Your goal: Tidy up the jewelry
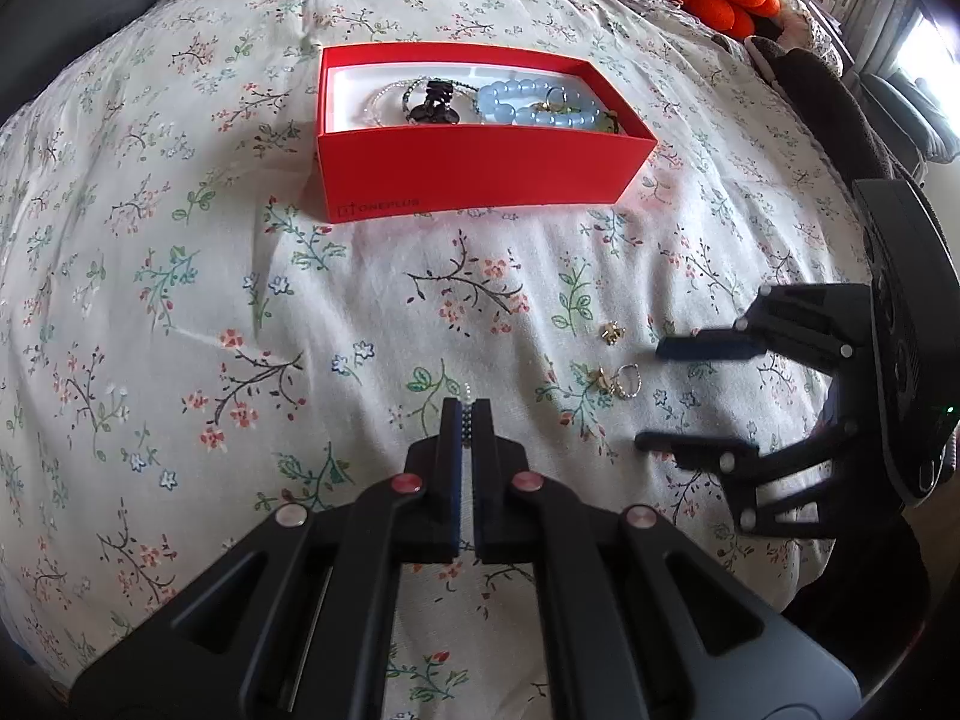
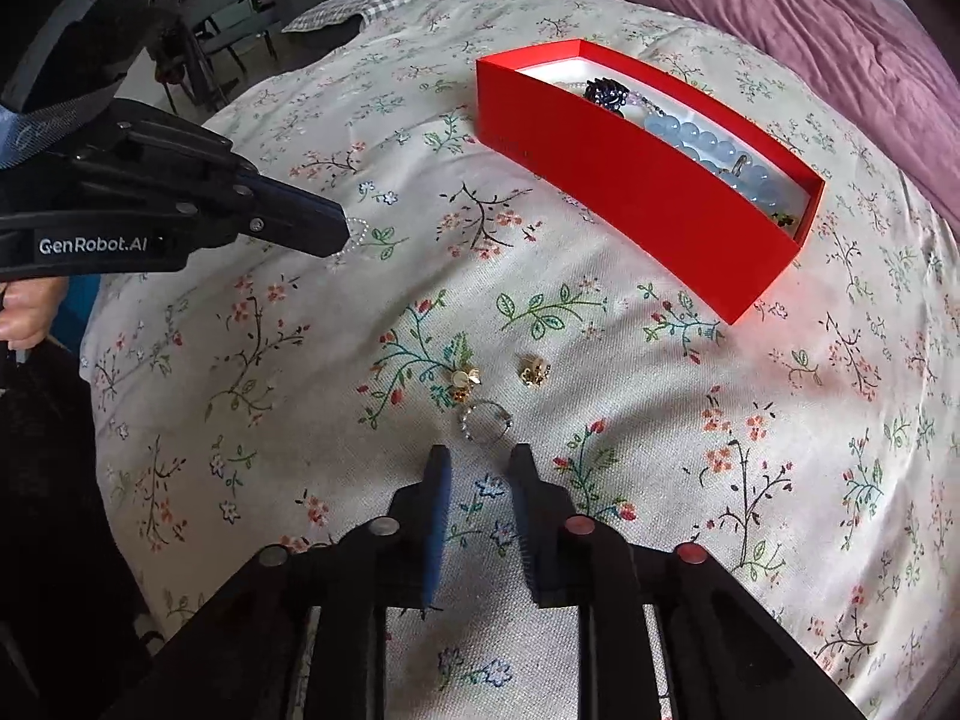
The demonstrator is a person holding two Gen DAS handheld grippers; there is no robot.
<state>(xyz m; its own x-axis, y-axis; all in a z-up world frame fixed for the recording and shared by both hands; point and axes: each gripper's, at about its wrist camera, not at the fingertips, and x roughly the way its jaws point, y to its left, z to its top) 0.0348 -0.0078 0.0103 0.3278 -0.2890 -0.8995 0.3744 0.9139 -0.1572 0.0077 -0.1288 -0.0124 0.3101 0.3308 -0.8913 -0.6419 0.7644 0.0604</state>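
one red box (image 1: 474, 171) sits on one floral bedspread (image 1: 240, 312). inside it lie one pale blue bead bracelet (image 1: 528, 102), one dark beaded piece (image 1: 432, 105) and one thin clear-bead strand (image 1: 378, 102). three small loose pieces lie on the cloth: two gold ones (image 2: 533, 371) (image 2: 463, 378) and one silver ring (image 2: 486, 420). two grippers show (image 1: 467, 405) (image 2: 477, 462).
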